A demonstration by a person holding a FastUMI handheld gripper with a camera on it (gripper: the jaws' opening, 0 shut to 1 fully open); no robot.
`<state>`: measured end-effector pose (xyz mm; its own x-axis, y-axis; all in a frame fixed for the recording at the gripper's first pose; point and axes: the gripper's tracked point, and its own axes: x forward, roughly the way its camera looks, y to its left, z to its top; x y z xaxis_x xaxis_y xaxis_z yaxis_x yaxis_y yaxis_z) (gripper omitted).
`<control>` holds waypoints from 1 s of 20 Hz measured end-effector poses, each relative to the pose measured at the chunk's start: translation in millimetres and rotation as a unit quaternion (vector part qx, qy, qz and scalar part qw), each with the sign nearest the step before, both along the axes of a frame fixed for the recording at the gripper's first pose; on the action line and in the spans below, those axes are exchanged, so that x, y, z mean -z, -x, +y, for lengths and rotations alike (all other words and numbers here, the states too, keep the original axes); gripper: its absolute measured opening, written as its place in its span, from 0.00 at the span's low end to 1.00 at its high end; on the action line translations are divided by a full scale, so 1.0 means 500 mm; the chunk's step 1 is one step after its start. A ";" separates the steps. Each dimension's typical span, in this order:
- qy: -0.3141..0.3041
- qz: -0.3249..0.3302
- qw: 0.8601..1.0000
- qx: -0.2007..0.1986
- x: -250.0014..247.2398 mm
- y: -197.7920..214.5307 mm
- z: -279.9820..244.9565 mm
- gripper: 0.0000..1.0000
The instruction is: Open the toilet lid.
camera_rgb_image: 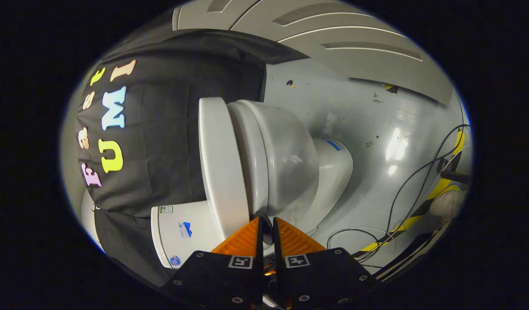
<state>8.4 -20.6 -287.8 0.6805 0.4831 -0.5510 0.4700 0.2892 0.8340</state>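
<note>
One toilet [286, 163] just ahead of the gripper [266, 226], seen rolled sideways. One lid [219, 168] lying against the seat, one bowl [290, 159], one tank [180, 234] against the black cloth wall [161, 142]. Two fingers [243, 241] nearly together, tips at the lid's near rim; cannot tell whether gripping it. Several thin cables [402, 193] and one striped tape line [419, 213] on the grey floor [359, 112].
</note>
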 end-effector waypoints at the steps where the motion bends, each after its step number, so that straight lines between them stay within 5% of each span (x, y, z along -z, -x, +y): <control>1: -0.002 0.001 1.000 0.001 0.003 0.000 -0.001 0.13; 8: 0.002 -0.018 1.000 0.009 -0.017 -0.013 -0.001 0.01; 20: 0.084 -0.029 0.996 -0.010 -0.056 -0.024 -0.002 0.00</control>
<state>20.2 -21.4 -259.8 0.7056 0.4011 -0.5842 0.4146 0.4349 0.7994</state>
